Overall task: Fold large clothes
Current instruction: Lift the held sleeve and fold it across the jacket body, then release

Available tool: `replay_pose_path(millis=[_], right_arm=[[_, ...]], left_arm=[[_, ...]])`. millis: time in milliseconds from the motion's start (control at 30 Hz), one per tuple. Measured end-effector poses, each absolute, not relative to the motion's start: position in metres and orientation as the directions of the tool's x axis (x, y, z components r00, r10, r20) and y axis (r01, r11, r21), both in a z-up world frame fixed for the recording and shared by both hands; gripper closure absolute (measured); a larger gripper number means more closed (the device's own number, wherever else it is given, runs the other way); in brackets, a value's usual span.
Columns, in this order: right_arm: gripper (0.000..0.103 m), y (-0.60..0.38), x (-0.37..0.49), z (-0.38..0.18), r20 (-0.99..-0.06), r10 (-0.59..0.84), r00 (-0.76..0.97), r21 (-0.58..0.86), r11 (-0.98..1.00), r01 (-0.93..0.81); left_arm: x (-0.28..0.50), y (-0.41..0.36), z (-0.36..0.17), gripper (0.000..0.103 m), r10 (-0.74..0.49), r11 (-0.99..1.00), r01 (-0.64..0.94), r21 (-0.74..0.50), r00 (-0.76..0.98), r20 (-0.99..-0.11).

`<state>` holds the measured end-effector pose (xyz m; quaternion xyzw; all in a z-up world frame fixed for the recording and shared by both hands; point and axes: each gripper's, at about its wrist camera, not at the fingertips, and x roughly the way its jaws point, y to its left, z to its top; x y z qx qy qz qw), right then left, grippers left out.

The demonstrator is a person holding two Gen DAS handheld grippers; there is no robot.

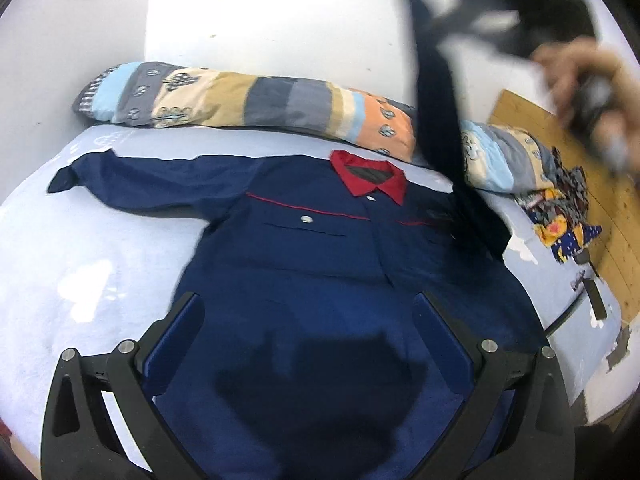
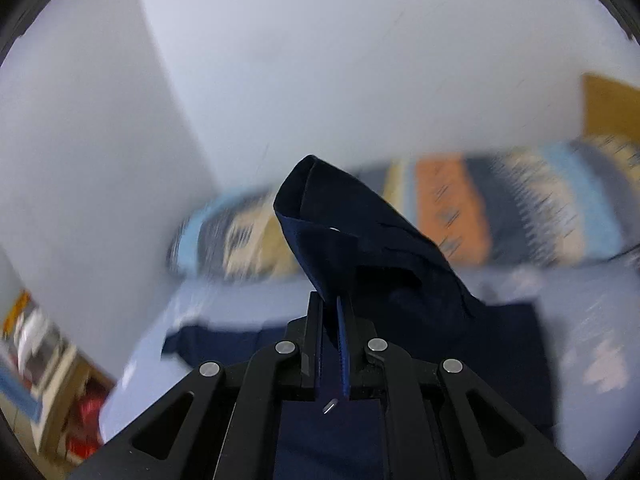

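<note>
Soft, light jacket [image 1: 312, 248] on the bed [image 1: 60, 248]; right tongs [image 2: 330, 320] clamp its sleeve [image 2: 360, 240], seemingly the cuff; left tongs [image 1: 308, 316] apart.

Plain white wall [image 1: 280, 12] behind, a bed [image 1: 100, 248] under a pale blue sheet, a long patterned pillow [image 1: 248, 100] at its head, wooden board [image 1: 612, 200] on the right.

Navy work jacket [image 1: 304, 248] with red collar [image 1: 370, 178], spread face-up, one sleeve [image 2: 360, 240] lifted
</note>
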<state>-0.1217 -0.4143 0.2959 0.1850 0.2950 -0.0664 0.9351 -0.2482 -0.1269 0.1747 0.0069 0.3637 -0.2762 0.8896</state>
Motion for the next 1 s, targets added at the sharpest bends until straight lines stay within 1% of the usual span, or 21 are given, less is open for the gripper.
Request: replay_pose_path(millis=[67, 100, 167, 233, 333, 367, 433, 467, 500, 533, 567, 633, 667, 733, 767, 833, 867, 900, 933, 967, 1000], right_arm=[[0.096, -0.383, -0.096, 0.248, -0.625, 0.018, 0.780, 0.300, 0.929, 0.218], [0.096, -0.362, -0.079, 0.209, -0.675, 0.037, 0.737, 0.281, 0.936, 0.211], [0.096, -0.334, -0.060, 0.160, -0.730, 0.031, 0.683, 0.242, 0.946, 0.215], [0.096, -0.306, -0.046, 0.099, -0.794, 0.032, 0.607, 0.198, 0.958, 0.208], [0.094, -0.277, -0.038, 0.046, -0.859, 0.035, 0.511, 0.164, 0.964, 0.211], [0.088, -0.271, -0.038, 0.032, -0.878, 0.040, 0.477, 0.159, 0.965, 0.211], [0.066, -0.259, -0.043, 0.034, -0.867, 0.050, 0.496, 0.156, 0.972, 0.175], [0.037, -0.257, -0.043, 0.037, -0.871, 0.095, 0.482, 0.182, 0.974, 0.136], [0.030, -0.255, -0.044, 0.044, -0.881, 0.172, 0.441, 0.235, 0.967, 0.094], [0.033, -0.256, -0.049, 0.053, -0.869, 0.211, 0.447, 0.268, 0.961, 0.068], [0.030, -0.259, -0.055, 0.064, -0.848, 0.233, 0.475, 0.289, 0.956, 0.049], [0.030, -0.268, -0.070, 0.088, -0.802, 0.241, 0.546, 0.311, 0.950, 0.037], [0.030, -0.279, -0.076, 0.097, -0.770, 0.263, 0.581, 0.350, 0.936, 0.039], [0.030, -0.294, -0.083, 0.100, -0.739, 0.263, 0.620, 0.385, 0.921, 0.067], [0.030, -0.304, -0.085, 0.097, -0.739, 0.232, 0.632, 0.383, 0.917, 0.111], [0.033, -0.313, -0.081, 0.083, -0.773, 0.191, 0.605, 0.361, 0.917, 0.172], [0.039, -0.315, -0.081, 0.071, -0.803, 0.161, 0.574, 0.329, 0.923, 0.201], [0.052, -0.314, -0.080, 0.056, -0.832, 0.145, 0.535, 0.300, 0.929, 0.216], [0.056, -0.312, -0.079, 0.042, -0.853, 0.146, 0.501, 0.285, 0.934, 0.213], [0.053, -0.307, -0.082, 0.029, -0.871, 0.143, 0.470, 0.261, 0.945, 0.196], [0.053, -0.301, -0.086, 0.030, -0.869, 0.118, 0.481, 0.223, 0.960, 0.168]], left_arm=[[-0.245, -0.118, 0.175, 0.000, -0.475, 0.857, 0.480, -0.189, 0.592, -0.651], [-0.243, -0.115, 0.174, 0.000, -0.474, 0.858, 0.476, -0.192, 0.591, -0.653], [-0.239, -0.107, 0.172, 0.000, -0.468, 0.864, 0.461, -0.201, 0.591, -0.657], [-0.236, -0.104, 0.171, 0.000, -0.466, 0.866, 0.456, -0.205, 0.585, -0.664], [-0.232, -0.098, 0.170, 0.000, -0.460, 0.869, 0.452, -0.203, 0.584, -0.669], [-0.231, -0.096, 0.170, 0.000, -0.454, 0.872, 0.447, -0.199, 0.588, -0.669], [-0.229, -0.088, 0.170, 0.000, -0.442, 0.882, 0.427, -0.201, 0.599, -0.668], [-0.226, -0.083, 0.171, 0.000, -0.434, 0.889, 0.407, -0.209, 0.606, -0.667], [-0.224, -0.079, 0.170, 0.000, -0.428, 0.895, 0.390, -0.217, 0.611, -0.666], [-0.221, -0.075, 0.170, 0.000, -0.424, 0.899, 0.373, -0.228, 0.614, -0.666], [-0.219, -0.070, 0.169, 0.000, -0.418, 0.904, 0.355, -0.239, 0.616, -0.668], [-0.213, -0.061, 0.166, 0.000, -0.401, 0.915, 0.310, -0.258, 0.620, -0.675], [-0.210, -0.059, 0.164, 0.000, -0.397, 0.917, 0.296, -0.267, 0.618, -0.678], [-0.209, -0.055, 0.161, 0.000, -0.385, 0.923, 0.269, -0.276, 0.617, -0.686], [-0.208, -0.054, 0.160, 0.000, -0.376, 0.926, 0.259, -0.273, 0.618, -0.690], [-0.207, -0.054, 0.159, 0.000, -0.369, 0.929, 0.254, -0.267, 0.618, -0.695], [-0.206, -0.054, 0.158, 0.000, -0.363, 0.932, 0.248, -0.264, 0.619, -0.697], [-0.205, -0.054, 0.157, 0.000, -0.360, 0.933, 0.246, -0.263, 0.619, -0.698], [-0.203, -0.055, 0.157, 0.000, -0.359, 0.933, 0.246, -0.262, 0.617, -0.701], [-0.202, -0.055, 0.155, 0.000, -0.354, 0.935, 0.242, -0.259, 0.615, -0.705], [-0.201, -0.055, 0.154, 0.000, -0.348, 0.937, 0.237, -0.255, 0.615, -0.708]])
